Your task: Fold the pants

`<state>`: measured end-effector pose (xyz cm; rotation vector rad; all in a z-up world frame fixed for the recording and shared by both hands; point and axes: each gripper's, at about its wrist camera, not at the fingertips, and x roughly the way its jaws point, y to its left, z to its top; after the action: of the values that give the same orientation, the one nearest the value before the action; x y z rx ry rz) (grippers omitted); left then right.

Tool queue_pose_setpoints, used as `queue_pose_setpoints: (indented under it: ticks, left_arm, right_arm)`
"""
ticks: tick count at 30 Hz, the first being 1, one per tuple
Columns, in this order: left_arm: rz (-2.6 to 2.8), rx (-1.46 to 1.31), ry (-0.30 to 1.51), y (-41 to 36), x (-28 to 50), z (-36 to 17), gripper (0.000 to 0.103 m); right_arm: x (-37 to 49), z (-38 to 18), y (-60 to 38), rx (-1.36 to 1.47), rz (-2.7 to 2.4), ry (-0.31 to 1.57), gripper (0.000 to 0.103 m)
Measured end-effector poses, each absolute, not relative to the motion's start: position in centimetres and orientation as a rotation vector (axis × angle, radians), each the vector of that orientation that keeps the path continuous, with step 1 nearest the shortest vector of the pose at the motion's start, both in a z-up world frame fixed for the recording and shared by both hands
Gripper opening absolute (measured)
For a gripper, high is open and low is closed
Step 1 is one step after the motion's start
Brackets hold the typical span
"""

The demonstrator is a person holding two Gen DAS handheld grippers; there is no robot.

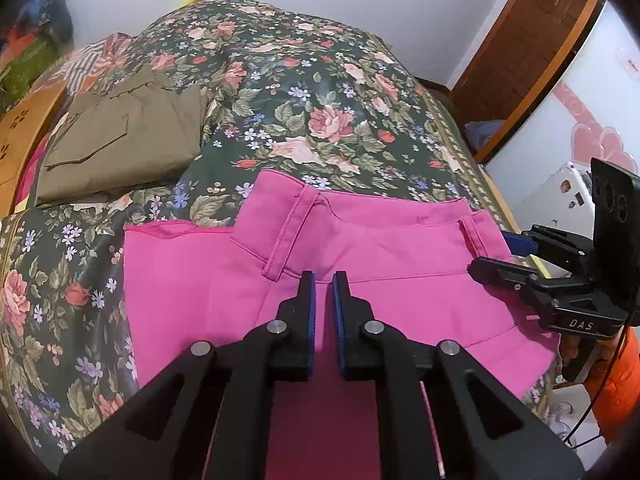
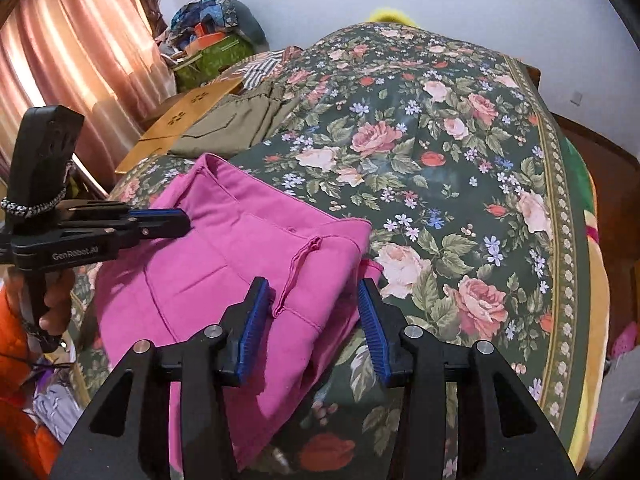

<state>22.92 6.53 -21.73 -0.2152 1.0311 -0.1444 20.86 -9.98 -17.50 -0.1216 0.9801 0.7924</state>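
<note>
Pink pants (image 1: 360, 256) lie folded on the floral bed cover (image 1: 312, 92), waistband toward the far side; they also show in the right wrist view (image 2: 248, 264). My left gripper (image 1: 323, 280) hovers over the pants with its jaws nearly together and nothing between them; it also shows at the left of the right wrist view (image 2: 182, 220). My right gripper (image 2: 312, 300) is open, its blue pads on either side of the pants' near right corner. It also shows at the right of the left wrist view (image 1: 492, 256).
Folded olive-green pants (image 1: 120, 148) lie at the far left of the bed beside a wooden board (image 2: 180, 128). Clutter (image 2: 208, 48) and pink curtains (image 2: 72, 60) stand beyond. The bed's right edge (image 2: 560, 240) drops off near a white cabinet (image 1: 568, 120).
</note>
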Motion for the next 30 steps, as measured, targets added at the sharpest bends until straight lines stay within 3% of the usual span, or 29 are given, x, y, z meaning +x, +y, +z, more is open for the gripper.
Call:
queue_pose_setpoints:
  ticks: [12,13,15,18,22,24,30]
  left_arm:
    - [-0.138,-0.338,1.05,9.9,23.1,-21.0,0.006]
    - [-0.132,-0.339,1.045,10.0,22.8,-20.6,0.01]
    - [-0.129,-0.326,1.021,10.4,21.9,-19.4,0.034]
    - [-0.087,-0.293,0.97,11.3,20.4,-18.0,0.061]
    - [-0.045,-0.265,0.966,12.7,19.0,-17.8,0.07]
    - [-0.031,-0.273,0.986,13.2,18.7,-18.5,0.076]
    - [-0.024,-0.299,1.076,13.4,18.3,-22.1,0.081]
  right_arm:
    - [20.7,-17.3,-10.6,-0.113,0.766,0.987,0.044]
    - [20.5,-17.1,-10.7,-0.111,0.76,0.984,0.046]
    - [20.1,-16.4,-10.9,-0.117,0.74,0.97,0.046]
    - [19.2,-15.1,-11.6,-0.116,0.721,0.942,0.051]
    - [18.5,-13.9,-12.6,-0.073,0.7,0.923,0.061]
    - [18.1,-13.8,-12.8,-0.046,0.695,0.933,0.064]
    - [17.7,-15.8,-12.0,-0.006,0.699,1.014,0.065]
